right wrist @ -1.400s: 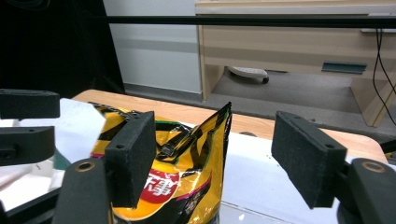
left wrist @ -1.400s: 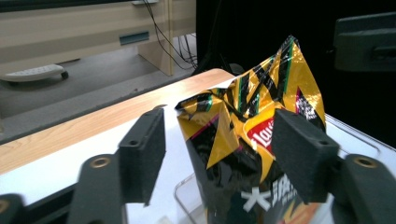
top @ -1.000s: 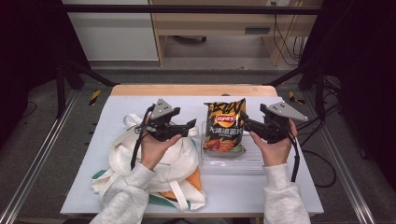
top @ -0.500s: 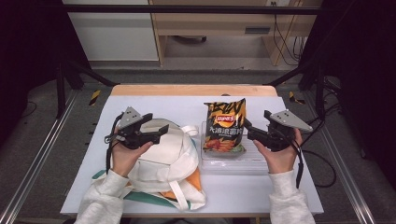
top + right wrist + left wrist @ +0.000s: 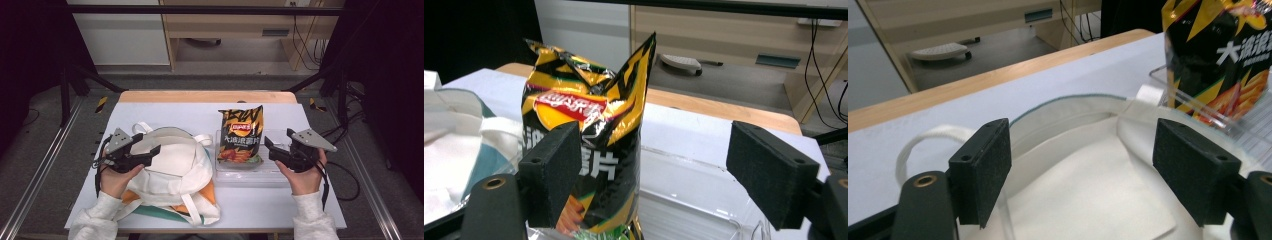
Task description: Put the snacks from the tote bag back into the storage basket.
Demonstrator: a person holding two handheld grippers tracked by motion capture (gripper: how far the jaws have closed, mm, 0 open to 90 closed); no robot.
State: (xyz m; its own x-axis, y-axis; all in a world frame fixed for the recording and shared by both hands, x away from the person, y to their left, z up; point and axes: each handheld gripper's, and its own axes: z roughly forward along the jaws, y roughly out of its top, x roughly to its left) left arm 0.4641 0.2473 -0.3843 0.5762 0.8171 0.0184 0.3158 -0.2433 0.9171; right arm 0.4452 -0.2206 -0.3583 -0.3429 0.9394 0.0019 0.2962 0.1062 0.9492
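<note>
A: How are the left gripper (image 5: 150,150) and right gripper (image 5: 268,148) built?
B: Black bodies are topped by grey three-cornered plates; square black pads with a screw hole are fitted; black cables trail.
A: What is worn?
B: Light grey sleeves (image 5: 97,220).

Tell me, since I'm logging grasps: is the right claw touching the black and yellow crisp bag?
Apart. In the right gripper view the open right claw has bare tray and table between its jaws, with the black and yellow crisp bag standing beyond the left jaw.

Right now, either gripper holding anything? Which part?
Nothing held. Left gripper open over the tote bag; right gripper open beside the chip bag.
</note>
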